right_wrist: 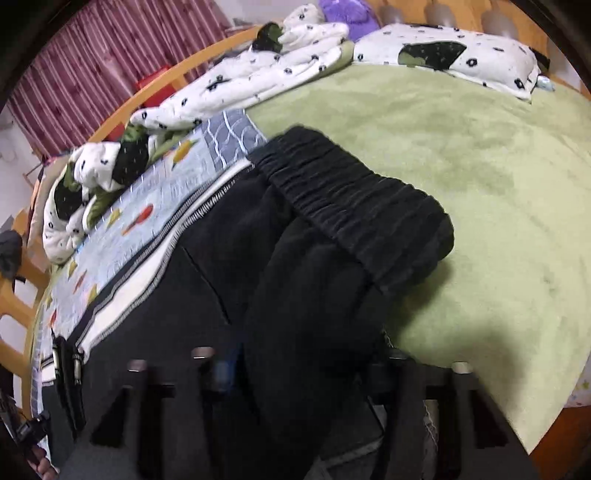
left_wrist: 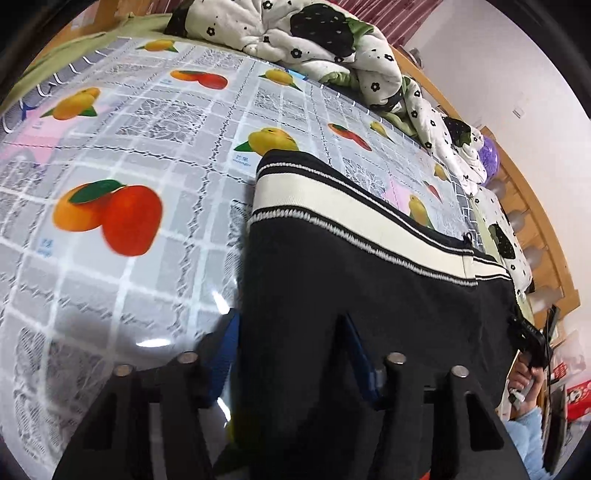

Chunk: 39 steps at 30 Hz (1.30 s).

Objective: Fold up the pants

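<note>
Black pants [left_wrist: 332, 280] with a cream side stripe [left_wrist: 354, 206] lie on the fruit-print cloth [left_wrist: 129, 155]. My left gripper [left_wrist: 291, 354] is shut on the pants' near edge by the leg end; the cloth passes between its blue-padded fingers [left_wrist: 225, 350]. In the right wrist view the pants [right_wrist: 229, 258] end in a gathered elastic waistband [right_wrist: 354, 206] resting on the green blanket [right_wrist: 461, 155]. My right gripper [right_wrist: 306, 365] is shut on the pants fabric near the waist end, which bulges up between its fingers. The left gripper [right_wrist: 66, 365] shows at the far left.
A crumpled white quilt with black flowers [left_wrist: 332, 48] lies along the far side of the bed. A matching pillow [right_wrist: 450, 55] and a purple plush [right_wrist: 347, 14] sit at the head. A wooden bed rail [left_wrist: 524, 206] runs along the wall side.
</note>
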Each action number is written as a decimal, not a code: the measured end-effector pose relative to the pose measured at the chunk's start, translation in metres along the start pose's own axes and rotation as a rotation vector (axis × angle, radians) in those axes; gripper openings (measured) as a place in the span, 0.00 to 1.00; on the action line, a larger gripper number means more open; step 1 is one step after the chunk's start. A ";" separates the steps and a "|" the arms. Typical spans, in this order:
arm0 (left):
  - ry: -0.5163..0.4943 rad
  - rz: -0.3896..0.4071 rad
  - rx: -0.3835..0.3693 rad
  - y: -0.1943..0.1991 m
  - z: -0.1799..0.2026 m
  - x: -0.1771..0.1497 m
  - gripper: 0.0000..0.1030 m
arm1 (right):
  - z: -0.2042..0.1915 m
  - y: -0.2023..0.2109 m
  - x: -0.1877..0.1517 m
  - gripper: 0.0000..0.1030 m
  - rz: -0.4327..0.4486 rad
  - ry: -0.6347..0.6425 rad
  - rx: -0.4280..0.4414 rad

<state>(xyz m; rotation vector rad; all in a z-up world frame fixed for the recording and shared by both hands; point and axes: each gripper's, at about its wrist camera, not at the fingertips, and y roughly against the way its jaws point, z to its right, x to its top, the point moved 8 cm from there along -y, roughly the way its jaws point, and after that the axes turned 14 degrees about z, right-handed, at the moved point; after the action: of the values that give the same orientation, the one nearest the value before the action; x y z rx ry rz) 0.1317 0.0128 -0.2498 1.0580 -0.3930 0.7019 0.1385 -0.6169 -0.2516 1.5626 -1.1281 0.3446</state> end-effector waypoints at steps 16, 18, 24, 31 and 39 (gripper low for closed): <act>0.011 0.127 -0.009 0.047 0.004 0.077 0.10 | -0.237 0.141 0.094 0.13 0.454 0.416 0.142; 0.008 0.142 0.006 0.057 -0.015 0.093 0.10 | -0.267 0.148 0.098 0.13 0.457 0.397 0.199; -0.045 0.166 0.158 0.077 -0.090 0.135 0.10 | -0.335 0.124 0.075 0.13 0.378 0.316 0.390; -0.075 0.092 0.269 0.050 -0.154 0.121 0.13 | -0.301 0.008 0.007 0.13 0.134 0.453 0.144; -0.086 0.050 0.355 0.038 -0.168 0.107 0.43 | -0.211 -0.043 -0.056 0.29 -0.181 0.348 0.049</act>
<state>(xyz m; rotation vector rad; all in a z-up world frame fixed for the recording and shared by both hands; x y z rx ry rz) 0.1772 0.2102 -0.2363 1.4212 -0.3774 0.7900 0.2167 -0.4081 -0.2476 1.5613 -0.7089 0.5033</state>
